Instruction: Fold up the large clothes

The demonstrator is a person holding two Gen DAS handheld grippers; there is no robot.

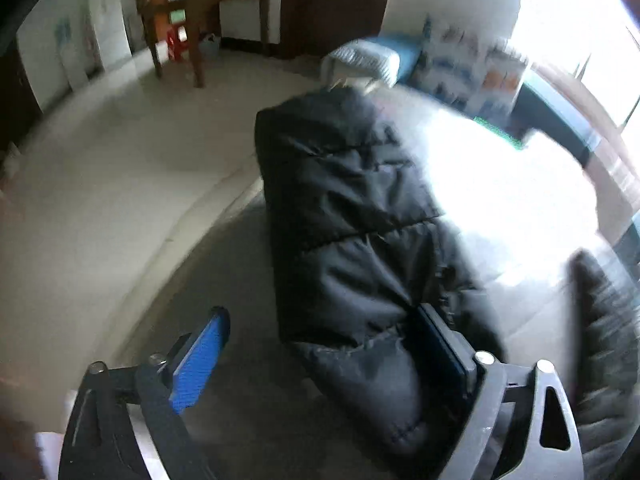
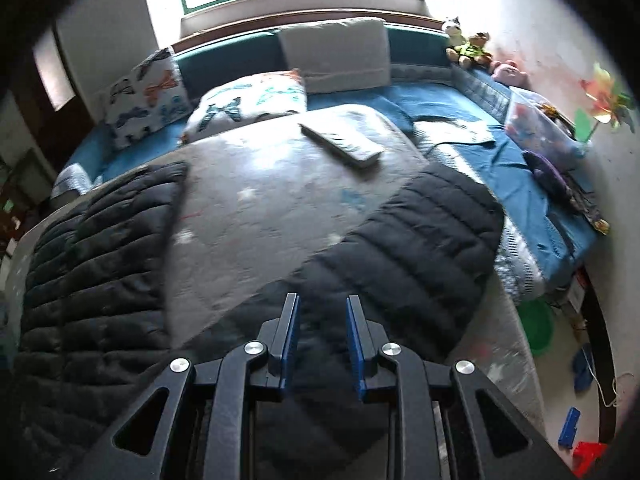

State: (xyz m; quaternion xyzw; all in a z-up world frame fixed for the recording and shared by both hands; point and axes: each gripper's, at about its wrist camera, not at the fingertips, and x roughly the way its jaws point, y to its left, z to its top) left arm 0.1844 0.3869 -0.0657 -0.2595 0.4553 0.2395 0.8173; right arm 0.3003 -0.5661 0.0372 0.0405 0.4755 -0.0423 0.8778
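Observation:
A black quilted jacket (image 2: 420, 240) lies on a grey blanket (image 2: 260, 208) on the bed, its two sleeves splayed to left (image 2: 100, 260) and right. My right gripper (image 2: 322, 298) hovers over the jacket's middle; its blue pads stand a narrow gap apart with nothing pinched between them. In the left wrist view a black sleeve (image 1: 352, 208) stretches away across the blanket (image 1: 240, 380). My left gripper (image 1: 322, 310) is wide open and straddles the sleeve's near end. The cloth lies close to the right finger (image 1: 444, 344), well clear of the left pad (image 1: 200, 360).
A flat grey remote-like object (image 2: 344, 142) rests on the blanket beyond the jacket. Pillows (image 2: 144, 96) and a cushion (image 2: 336, 54) line the bed's head under the window. A clear box (image 2: 536, 128) and toys (image 2: 468, 48) sit along the right wall. The bed's left edge drops to bare floor (image 1: 100, 160).

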